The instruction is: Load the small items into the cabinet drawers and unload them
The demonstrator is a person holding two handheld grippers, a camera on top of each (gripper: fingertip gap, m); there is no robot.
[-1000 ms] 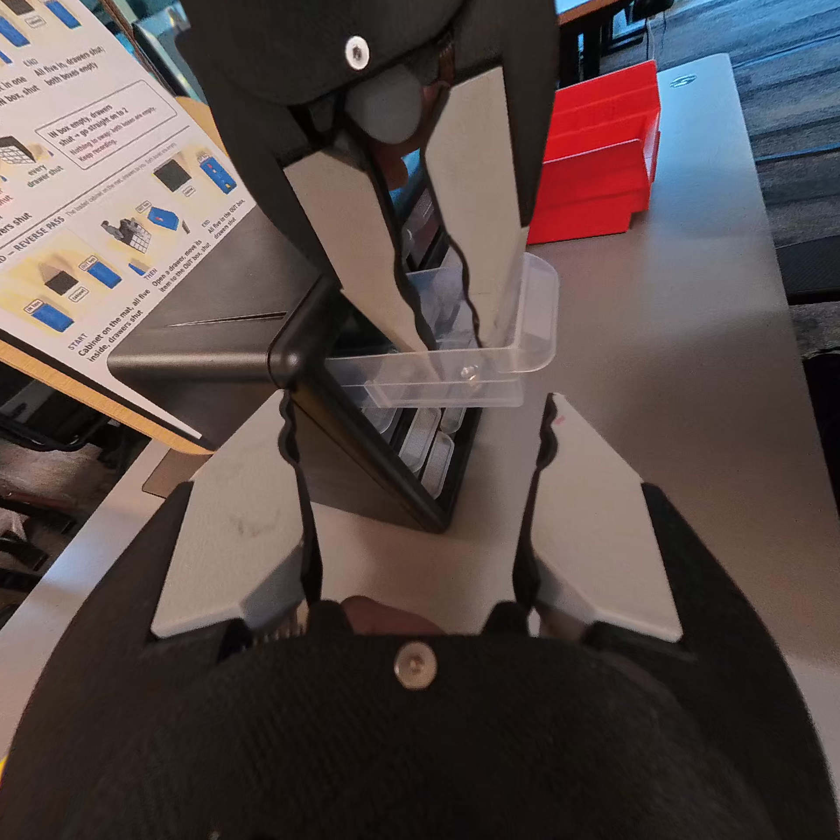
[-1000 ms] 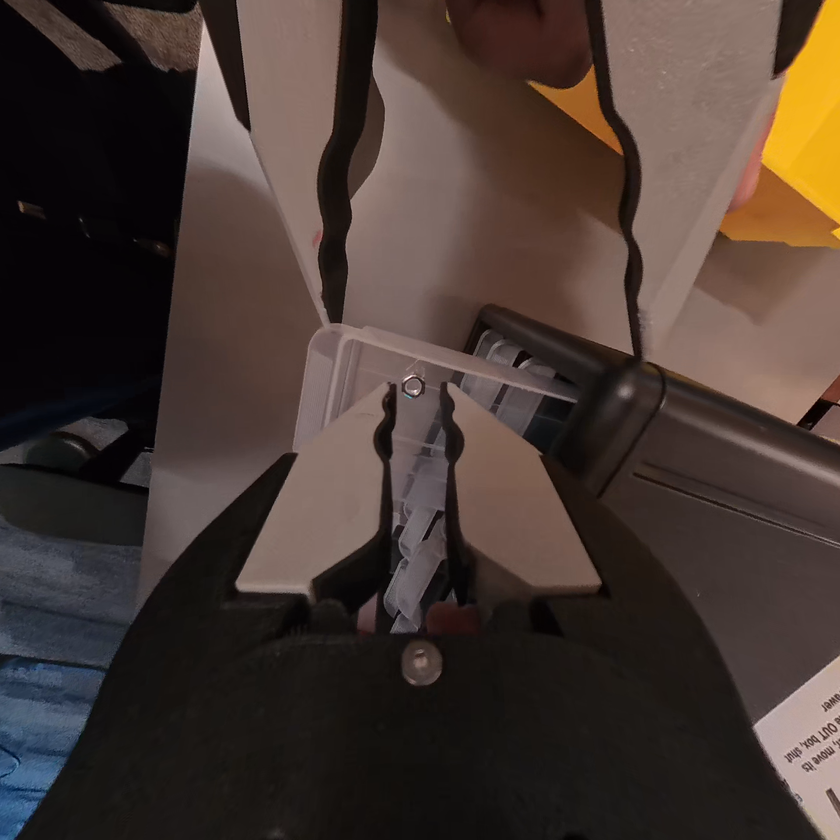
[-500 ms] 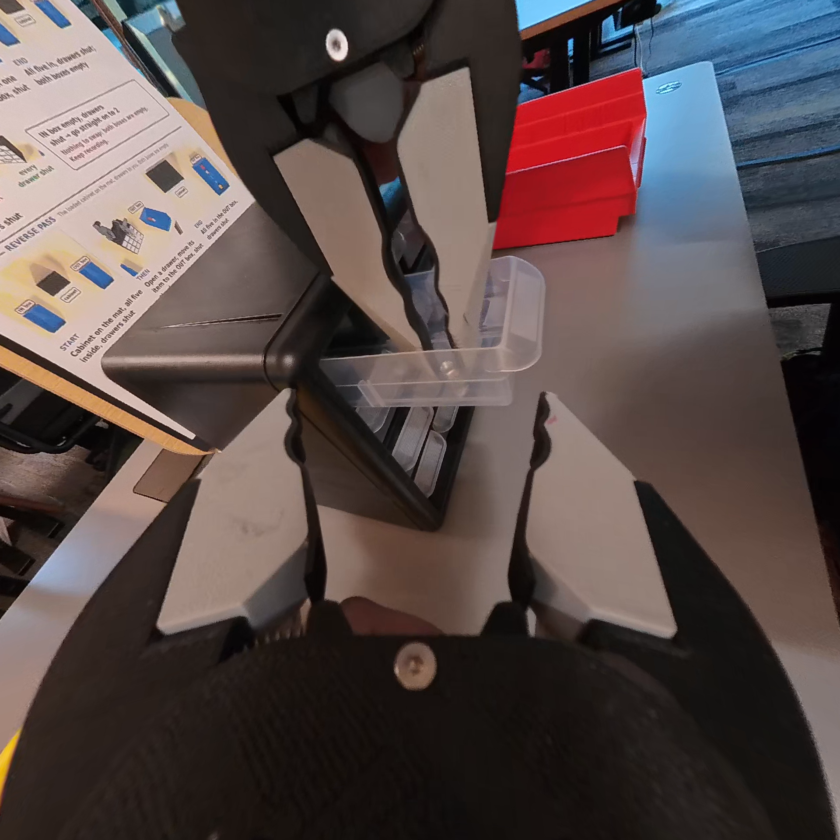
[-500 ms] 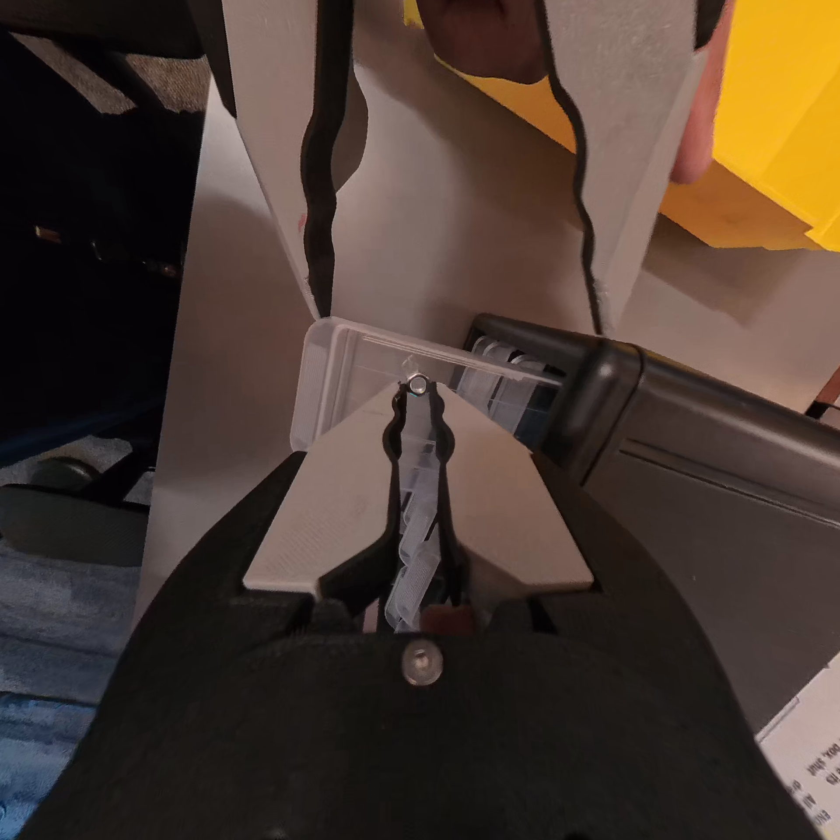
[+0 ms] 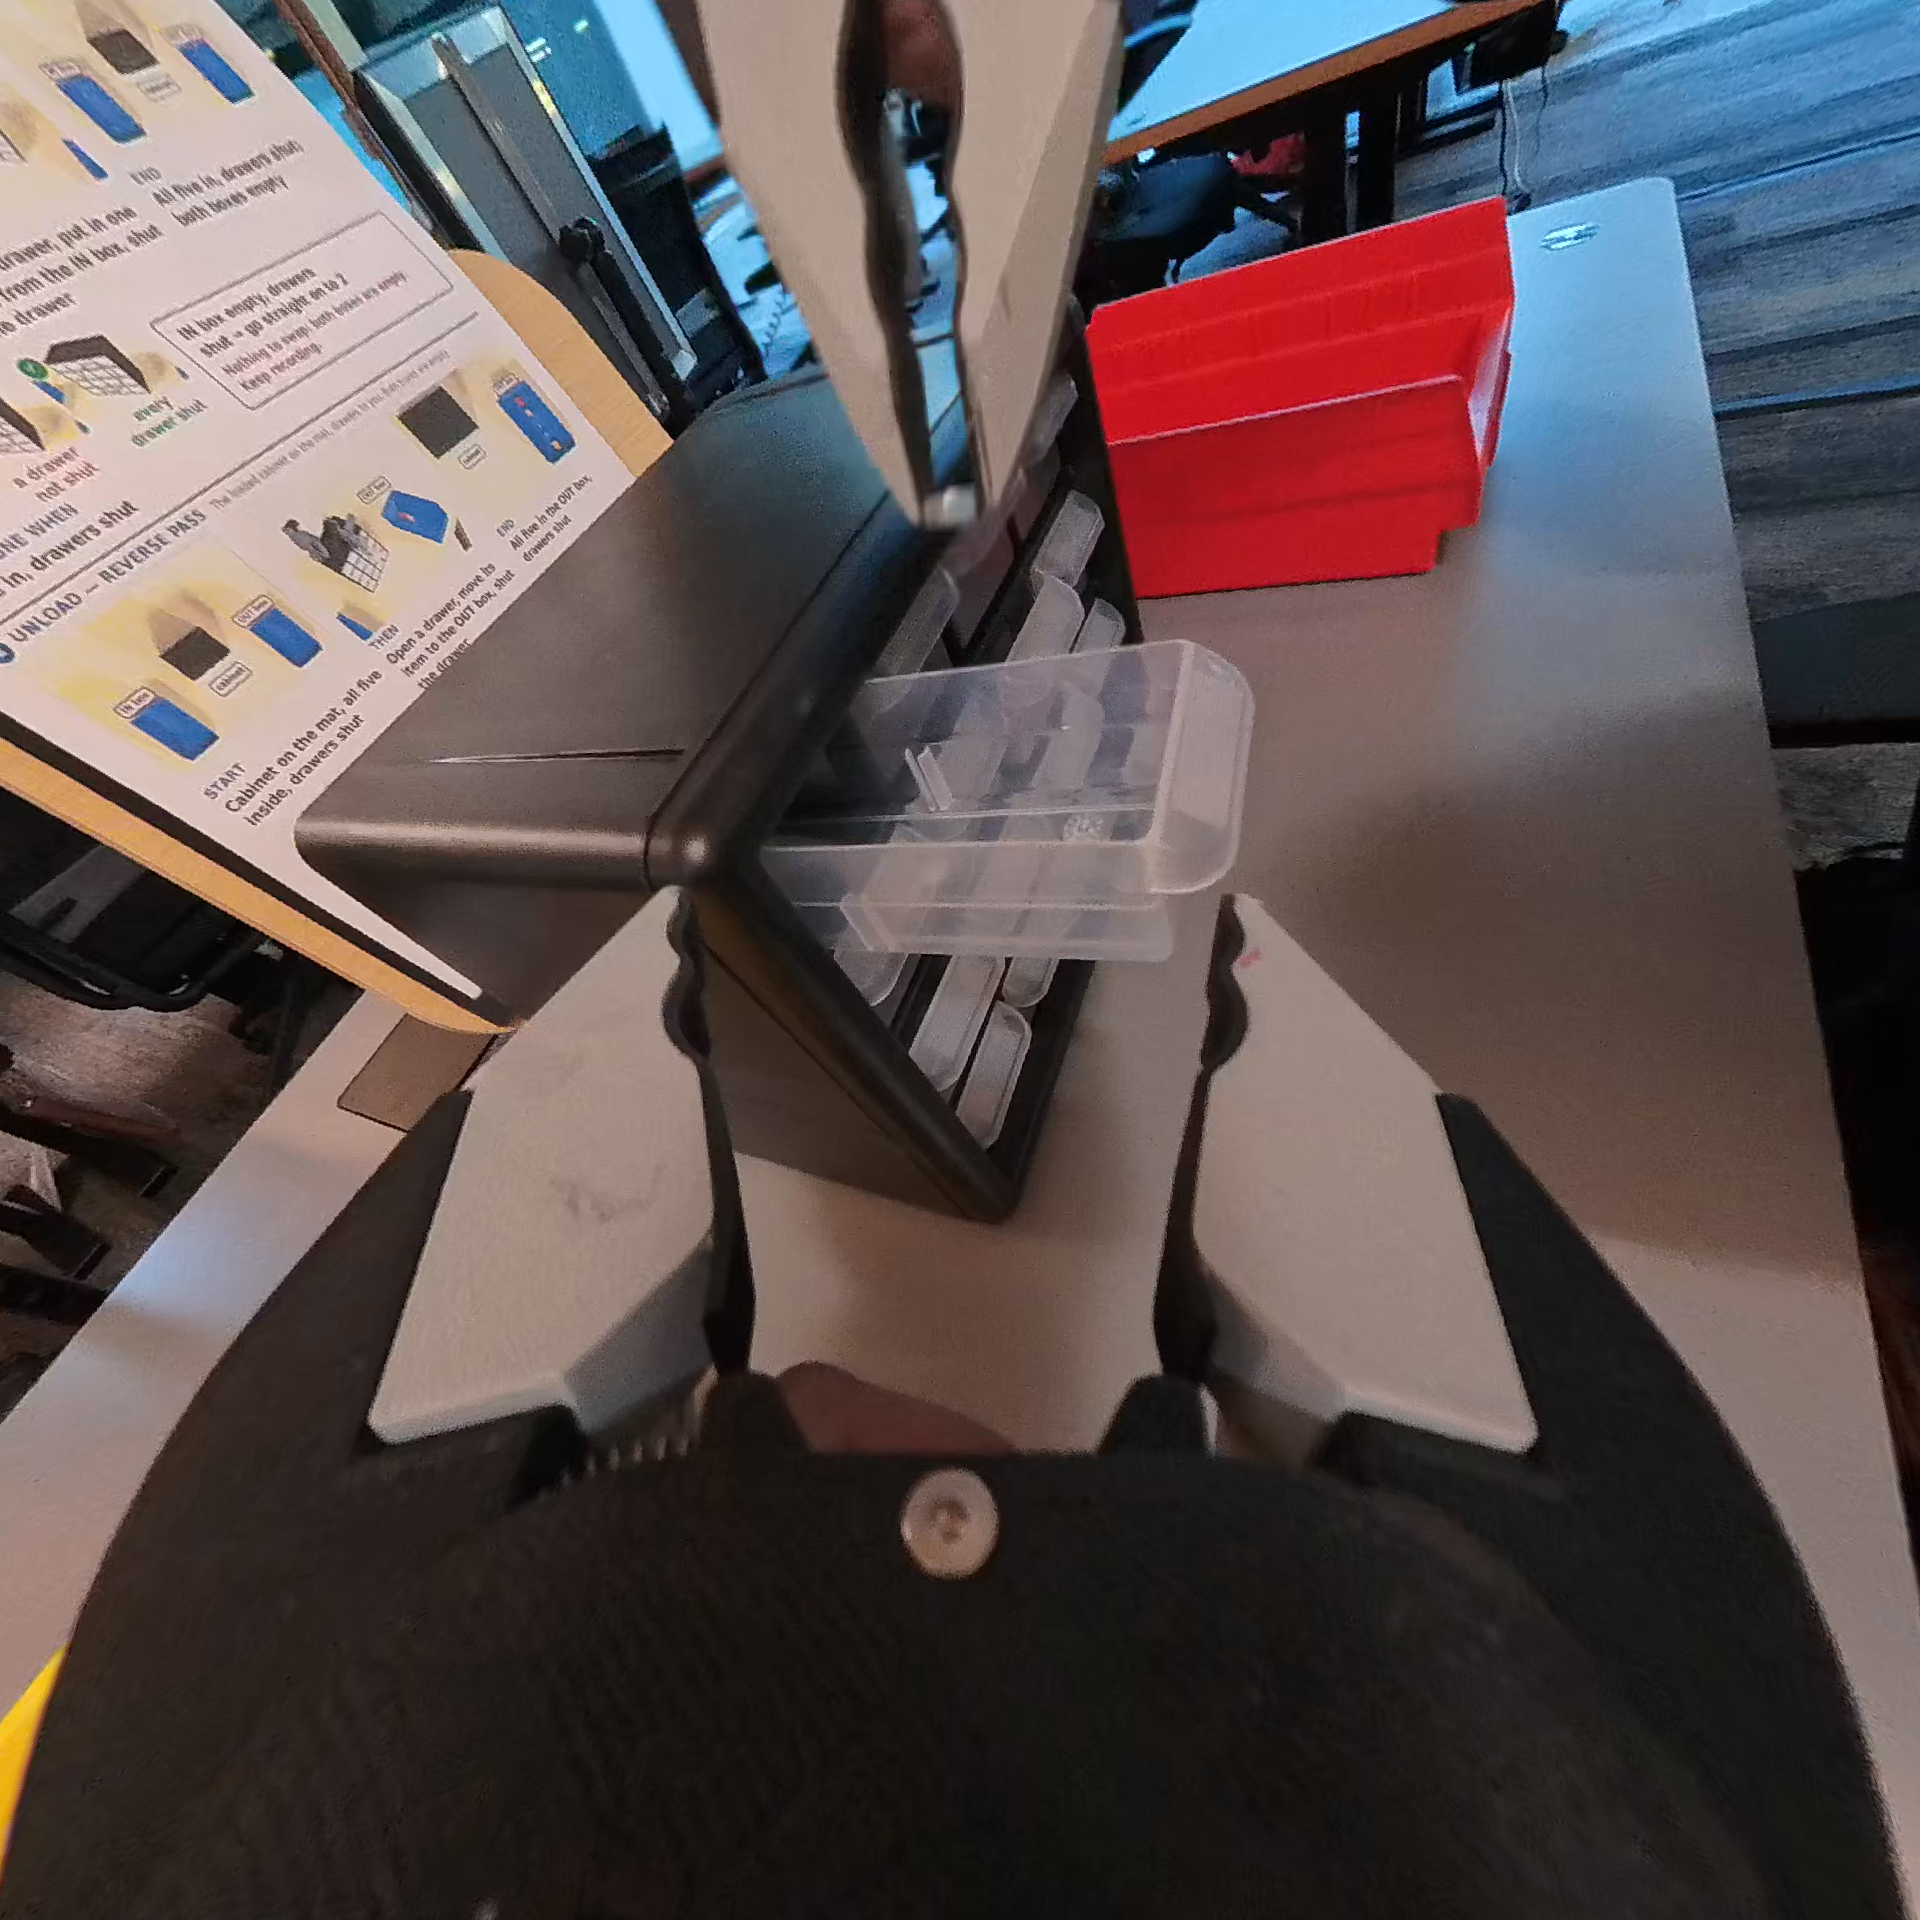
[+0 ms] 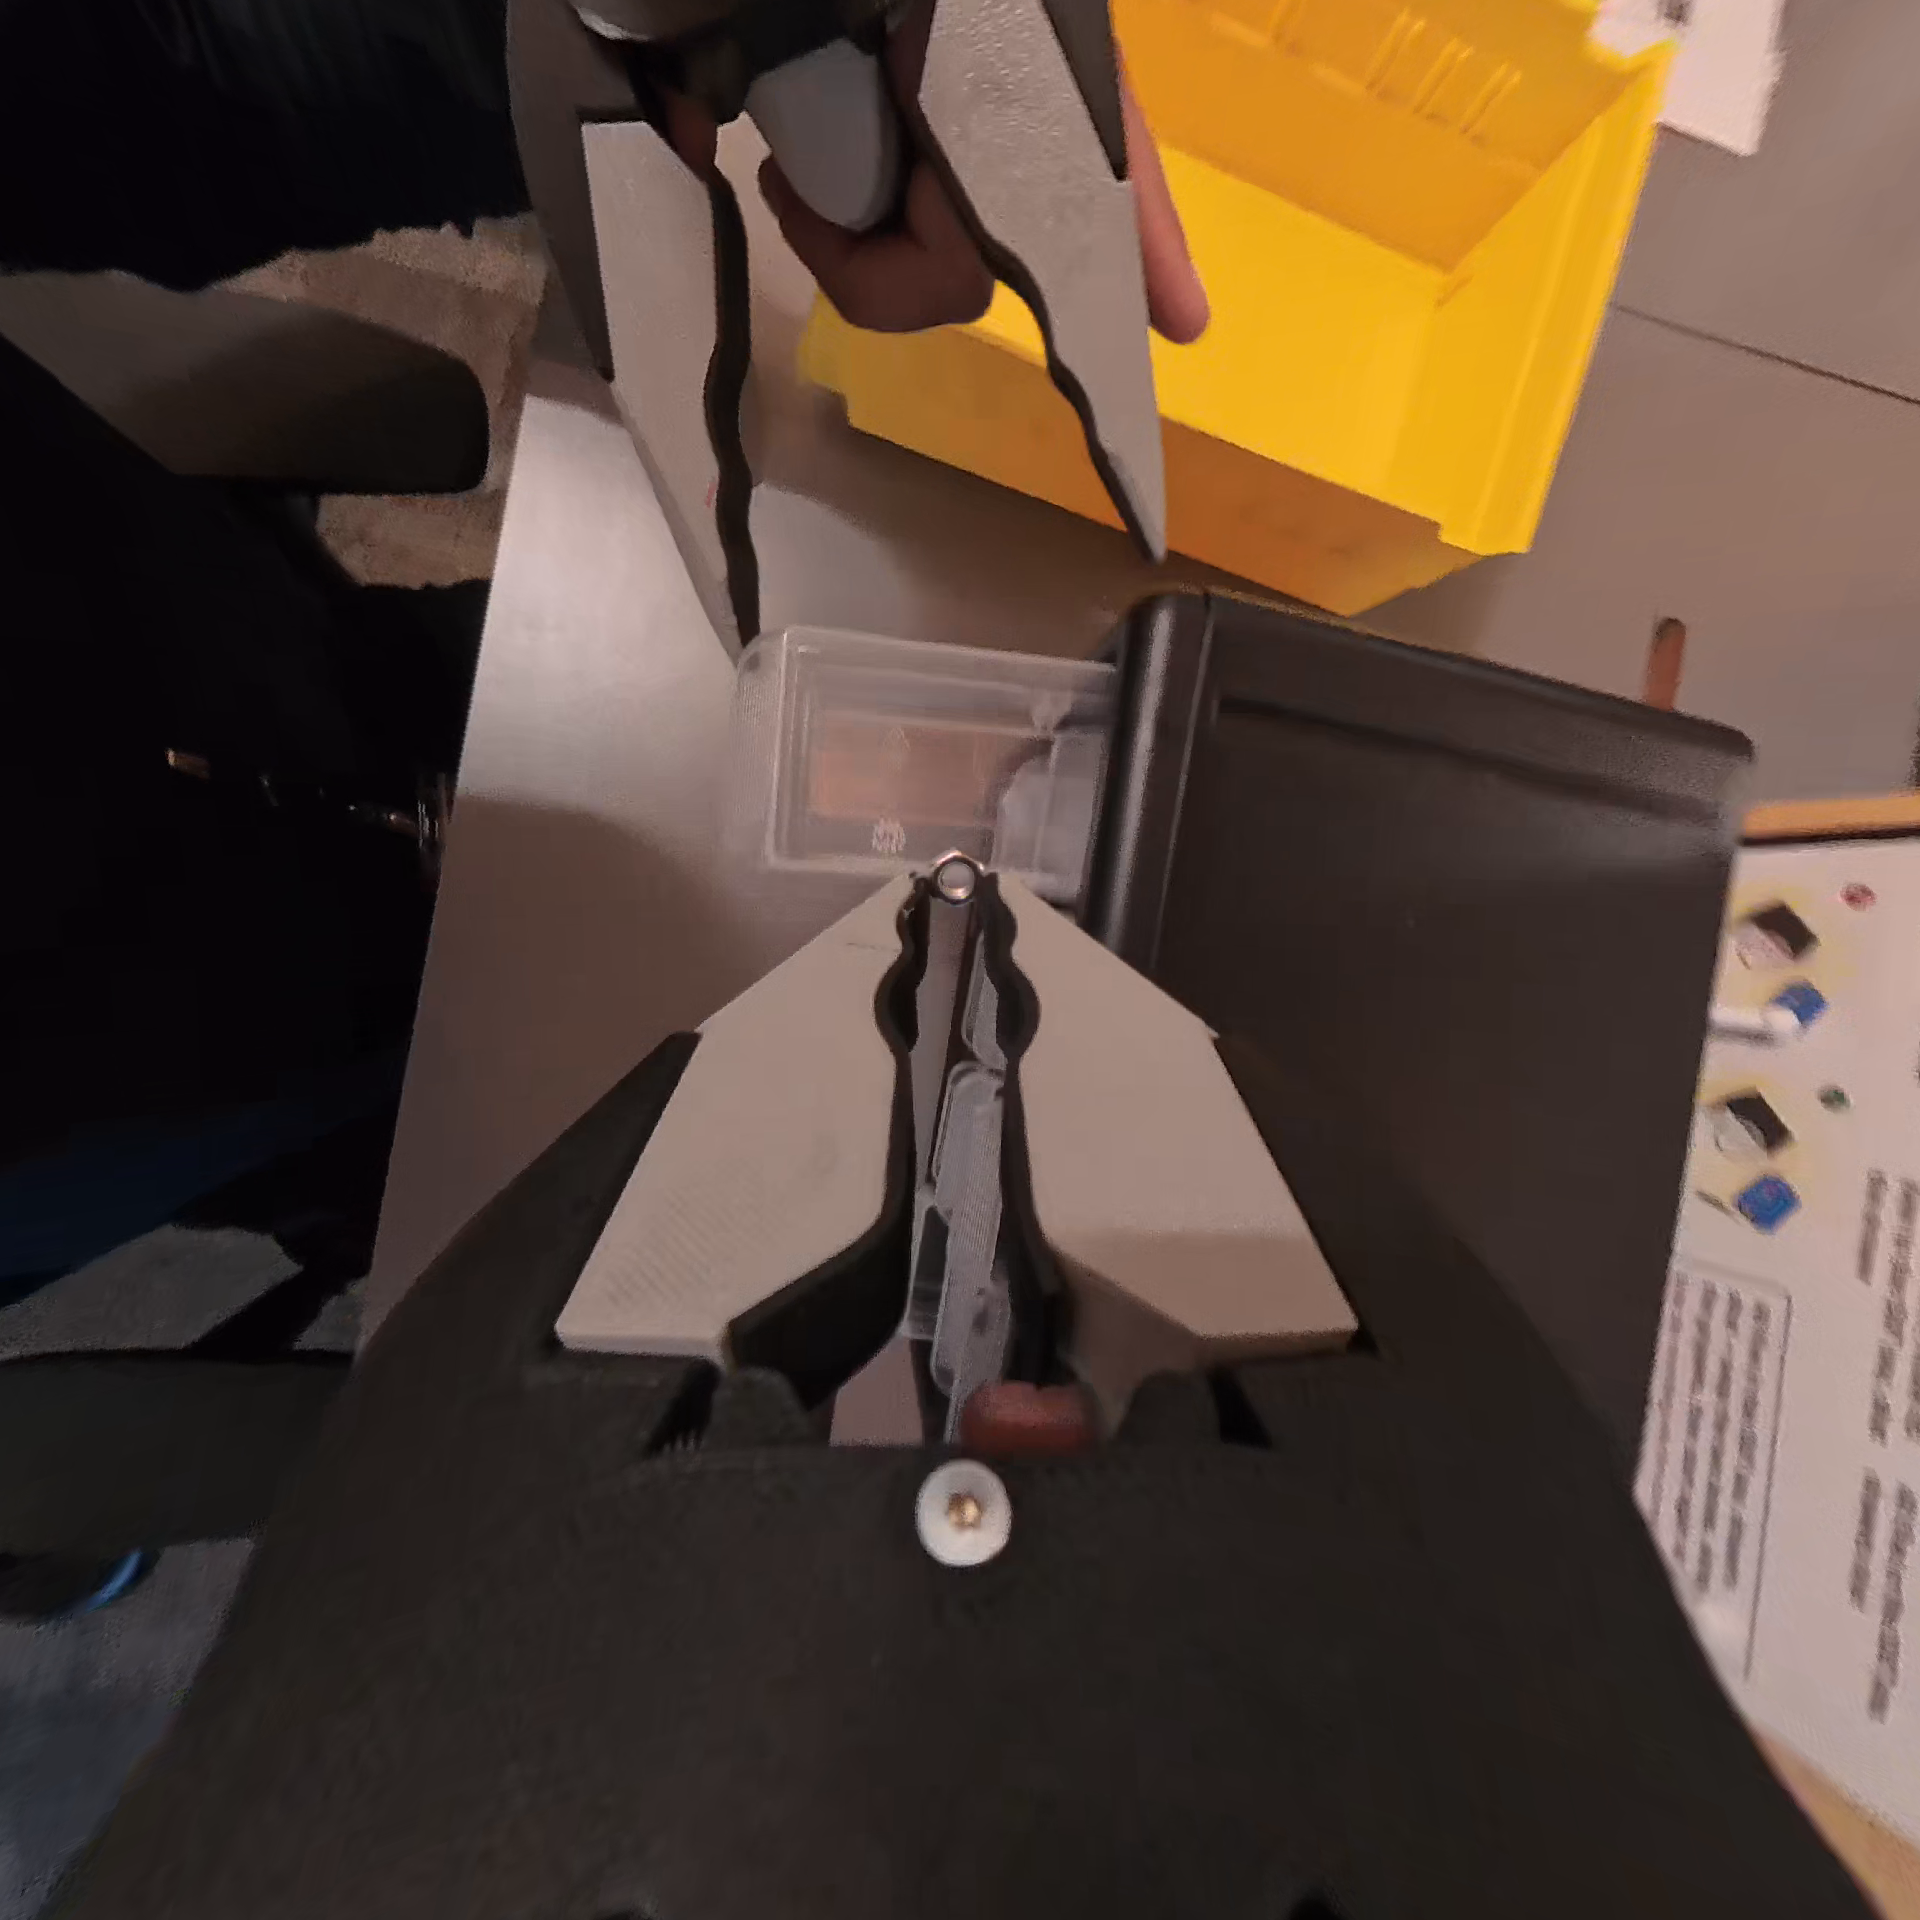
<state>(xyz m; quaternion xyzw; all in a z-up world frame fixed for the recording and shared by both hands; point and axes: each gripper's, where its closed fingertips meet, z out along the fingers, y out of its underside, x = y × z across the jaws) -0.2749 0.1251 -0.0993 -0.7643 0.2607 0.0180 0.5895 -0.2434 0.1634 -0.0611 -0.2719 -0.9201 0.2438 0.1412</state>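
The right gripper [image 6: 954, 883] has come up out of the open clear drawer [image 5: 1049, 800] with a small metal nut [image 6: 954, 881] pinched between its fingertips; a second ago those tips were down inside the drawer, wider apart, with the nut lying at their ends. In the left wrist view the same gripper now hangs at the upper centre of the frame, the nut [image 5: 948, 509] a bright speck at its tip, well above the drawer. That reads as an unloading step: the item is out, and the carry to a bin is probably what remains, then shutting the drawer.

The left gripper [image 5: 954, 940] has narrowed a little but stays spread wide and holds nothing, its tips low in the frame to either side of the drawer's near end, one beside the corner of the black cabinet [image 5: 582, 665]. A small pale mark still shows in the drawer floor; whether it is another item or a moulded stamp cannot be told.

A red bin [image 5: 1309, 416] sits at the upper right of the left wrist view; a yellow bin [image 6: 1382, 343] at the upper right of the right wrist view. A printed instruction sheet [image 5: 208, 395] with small blue and black diagrams and text fills the upper left; no brand marks can be made out elsewhere
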